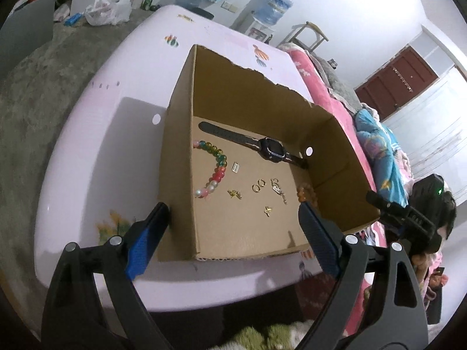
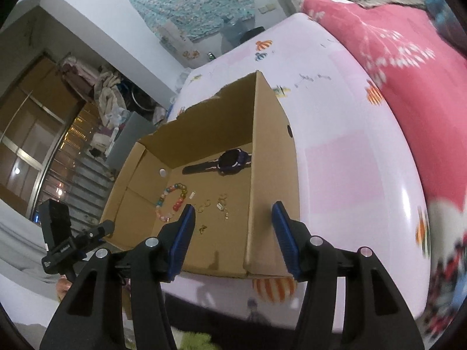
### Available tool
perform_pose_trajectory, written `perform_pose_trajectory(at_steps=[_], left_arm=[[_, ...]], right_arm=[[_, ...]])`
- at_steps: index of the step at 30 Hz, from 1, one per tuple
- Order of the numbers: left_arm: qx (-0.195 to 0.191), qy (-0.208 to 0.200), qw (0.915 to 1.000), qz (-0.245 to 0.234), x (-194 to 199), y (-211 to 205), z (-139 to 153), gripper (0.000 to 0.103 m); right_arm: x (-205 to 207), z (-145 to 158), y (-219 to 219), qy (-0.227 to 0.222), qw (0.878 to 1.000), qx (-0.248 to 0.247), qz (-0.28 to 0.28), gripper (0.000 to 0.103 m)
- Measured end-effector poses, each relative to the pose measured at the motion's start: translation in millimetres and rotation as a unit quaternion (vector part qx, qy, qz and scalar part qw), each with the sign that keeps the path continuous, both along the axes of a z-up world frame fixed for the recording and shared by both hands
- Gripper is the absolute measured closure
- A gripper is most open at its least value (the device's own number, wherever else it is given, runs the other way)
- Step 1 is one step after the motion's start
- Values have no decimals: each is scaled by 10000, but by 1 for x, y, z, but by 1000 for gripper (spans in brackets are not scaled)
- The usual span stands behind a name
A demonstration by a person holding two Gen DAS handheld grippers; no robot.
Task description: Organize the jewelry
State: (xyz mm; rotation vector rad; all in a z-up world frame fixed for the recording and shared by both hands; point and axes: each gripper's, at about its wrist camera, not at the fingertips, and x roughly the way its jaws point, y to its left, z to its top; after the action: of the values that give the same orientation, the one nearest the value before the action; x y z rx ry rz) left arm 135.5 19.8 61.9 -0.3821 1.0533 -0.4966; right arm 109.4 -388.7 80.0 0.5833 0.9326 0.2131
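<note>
An open cardboard box (image 1: 181, 151) (image 2: 271, 151) stands on a pink table (image 1: 102, 145) (image 2: 350, 160). On its floor lie a dark smartwatch (image 1: 270, 149) (image 2: 232, 161), a coloured bead bracelet (image 1: 214, 172) (image 2: 173, 201), two gold rings (image 1: 259, 185) (image 2: 204, 205), a small silver charm (image 1: 235, 166), a chain piece (image 1: 278, 191) (image 2: 223, 207) and small gold earrings (image 1: 235, 194) (image 2: 202, 228). Amber beads (image 1: 306, 192) sit by the right wall. My left gripper (image 1: 233, 213) is open and empty above the box's near-left part. My right gripper (image 2: 233, 213) is open and empty, straddling the box's right wall.
A pink bedcover (image 2: 408, 58) lies right of the table. A water dispenser (image 1: 275, 7), a stool (image 1: 312, 33) and a plastic bag (image 1: 109, 8) stand beyond it. Each view shows the other gripper's camera mount (image 1: 420, 215) (image 2: 62, 239).
</note>
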Motion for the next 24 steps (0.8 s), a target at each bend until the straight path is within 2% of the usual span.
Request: perform_pose_trajectory(at_steps=[5,9,11,12,14,16,18,21,24], left_arm=[[50,53,10000,-26,-20,2,-16,17],[506,-510,9973,157,-43,3,-1,17],[672,-871,9935,274,-58,4,12,16],[750,-1018,9914,334,-63,4,18,15],[1024,-1332,9845,503,-77,2,29,12],[1304,-1584,9767,627,-87,-1,38,10],[1529,-1738,9700,742,-98,-5,44,9],[1600,-1846,9665,782,-110,-9,46,8],[1859,-1829,9618,829,-117,-17,41,8]], right_arm=[[-20,-14,3,102,9999,0,-95,49],[-42,1,10,-137,9977,-548,-372,47],[-59,14,16,-341,9932,-943,-587,38],[-68,21,22,-455,9903,-1143,-644,36],[-80,28,34,-611,9854,-1456,-639,26],[-93,31,53,-730,9801,-1775,-508,21],[-100,28,68,-743,9773,-1964,-299,16],[-105,21,87,-706,9766,-2034,4,14],[-106,15,99,-599,9769,-2047,119,12]])
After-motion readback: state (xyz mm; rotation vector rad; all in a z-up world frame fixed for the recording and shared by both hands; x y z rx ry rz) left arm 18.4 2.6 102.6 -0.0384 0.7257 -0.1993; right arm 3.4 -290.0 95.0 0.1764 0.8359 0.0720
